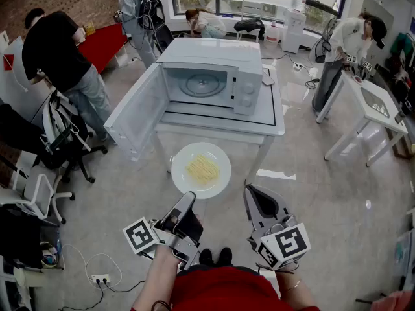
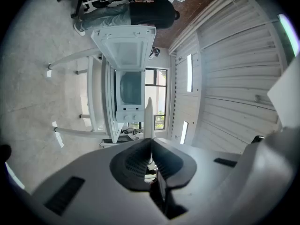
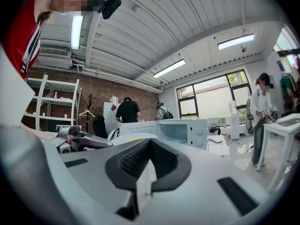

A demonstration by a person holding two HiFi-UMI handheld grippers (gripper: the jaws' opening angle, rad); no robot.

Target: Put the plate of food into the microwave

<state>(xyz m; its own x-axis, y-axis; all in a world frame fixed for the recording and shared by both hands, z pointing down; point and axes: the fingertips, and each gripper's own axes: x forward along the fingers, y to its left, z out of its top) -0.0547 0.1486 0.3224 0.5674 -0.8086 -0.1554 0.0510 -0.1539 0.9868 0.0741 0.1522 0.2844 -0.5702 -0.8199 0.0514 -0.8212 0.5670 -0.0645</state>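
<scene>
A white plate (image 1: 201, 169) with yellow noodles (image 1: 202, 168) hangs level in the air in front of the white table (image 1: 275, 125). My left gripper (image 1: 188, 198) is shut on the plate's near rim; in the left gripper view the plate (image 2: 148, 118) shows edge-on as a thin white sliver between the pads of the left gripper (image 2: 150, 144). On the table stands the white microwave (image 1: 214, 76), its door (image 1: 133, 118) swung wide to the left and the glass turntable (image 1: 202, 84) bare. My right gripper (image 1: 253, 192) is shut and holds nothing, just right of the plate.
Several people stand around the room, one in black (image 1: 55, 50) at the left. An office chair (image 1: 68, 141) sits left of the open door. A second white table (image 1: 373, 112) stands at the right. A power strip (image 1: 100, 278) lies on the floor.
</scene>
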